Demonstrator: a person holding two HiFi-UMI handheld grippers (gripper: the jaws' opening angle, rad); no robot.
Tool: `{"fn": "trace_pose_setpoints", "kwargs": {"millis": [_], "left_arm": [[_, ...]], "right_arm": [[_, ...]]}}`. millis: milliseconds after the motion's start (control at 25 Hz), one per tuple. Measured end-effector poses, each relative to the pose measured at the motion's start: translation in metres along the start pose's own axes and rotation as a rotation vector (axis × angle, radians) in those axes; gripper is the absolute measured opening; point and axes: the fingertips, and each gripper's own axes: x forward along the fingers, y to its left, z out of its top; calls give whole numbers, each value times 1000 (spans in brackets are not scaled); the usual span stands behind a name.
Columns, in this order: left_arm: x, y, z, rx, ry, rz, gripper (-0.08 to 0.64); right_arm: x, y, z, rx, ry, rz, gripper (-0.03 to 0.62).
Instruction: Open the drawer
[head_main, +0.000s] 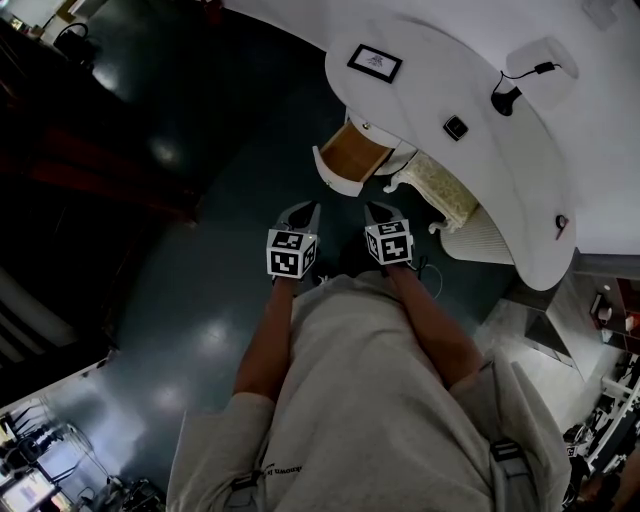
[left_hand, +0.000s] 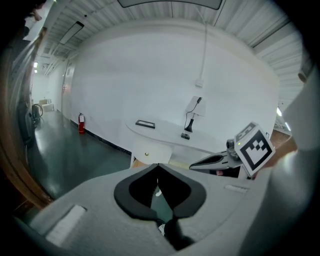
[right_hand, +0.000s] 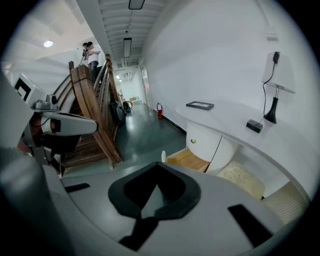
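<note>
An open drawer (head_main: 352, 152) with a wooden floor sticks out from the curved white desk (head_main: 420, 90); its white front (head_main: 338, 180) faces me. In the right gripper view the wooden drawer (right_hand: 187, 159) lies below a rounded white front with a brass knob (right_hand: 193, 141). My left gripper (head_main: 303, 213) and right gripper (head_main: 381, 212) hang side by side just short of the drawer front, touching nothing. Both are shut and empty. The left gripper (left_hand: 158, 165) points at the knobbed front (left_hand: 146, 150); the right gripper (right_hand: 157, 165) points left of the drawer.
On the desk lie a black picture frame (head_main: 375, 62), a small black box (head_main: 455, 127) and a black stand with a cable (head_main: 507, 98). A cream cushioned seat (head_main: 440, 190) stands right of the drawer. A wooden staircase (right_hand: 90, 110) rises to the left over dark green floor (head_main: 200, 300).
</note>
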Motion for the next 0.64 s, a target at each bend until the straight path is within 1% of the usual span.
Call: {"fn": "trace_pose_setpoints", "kwargs": {"millis": [80,320,640], "left_arm": [[-1,2,0,-13,-2,3,9],[-3,5,2,-22,-7,7,9],[0,-6,-3,-31,3,-38,9]], "right_arm": [[1,0,1,-6,0,-3,15],[-1,-6,6,-24,-18,-61,15],[-3,-8,0,-8,-10,-51,15]]}}
